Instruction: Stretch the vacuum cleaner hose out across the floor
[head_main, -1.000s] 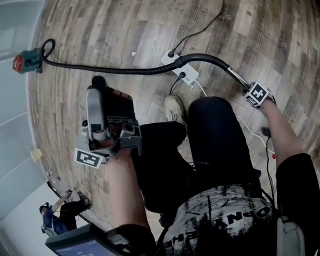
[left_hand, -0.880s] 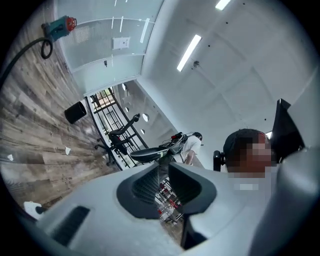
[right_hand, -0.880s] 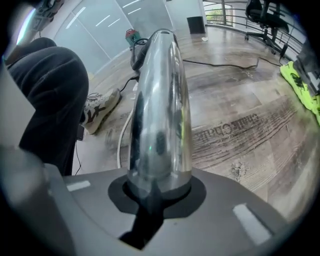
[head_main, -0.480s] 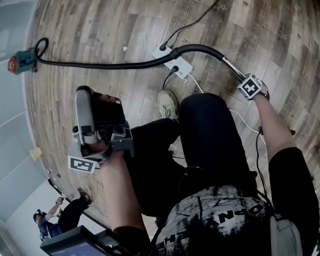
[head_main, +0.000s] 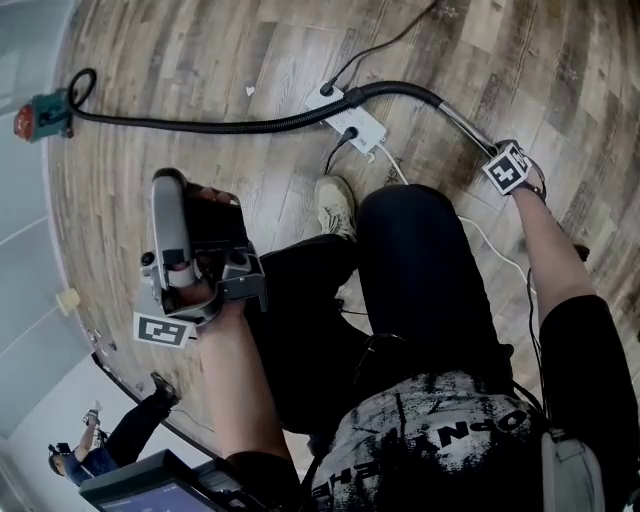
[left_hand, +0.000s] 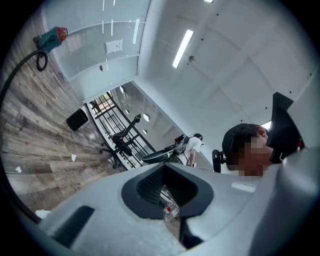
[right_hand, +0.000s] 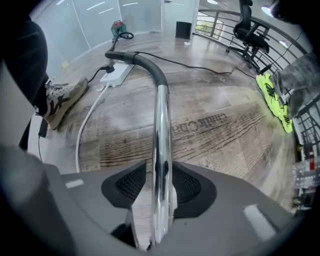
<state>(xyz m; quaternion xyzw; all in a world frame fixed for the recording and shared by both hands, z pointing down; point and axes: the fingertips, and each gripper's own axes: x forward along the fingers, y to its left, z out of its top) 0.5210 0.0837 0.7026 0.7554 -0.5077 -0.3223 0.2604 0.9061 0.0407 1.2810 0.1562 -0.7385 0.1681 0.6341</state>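
the wooden floor (head_main: 200, 60) fills the head view. the black hose (head_main: 200, 126) runs across it from the vacuum cleaner (head_main: 40, 112) at ten o'clock, past the power strip (head_main: 347, 117) at twelve, then curves into a chrome tube (right_hand: 161, 130) toward two. the right gripper (right_hand: 159, 200) has just been opening its jaws, and the tube stands loose between them. the left gripper (left_hand: 172, 197), at nine o'clock, has its jaws together on nothing.
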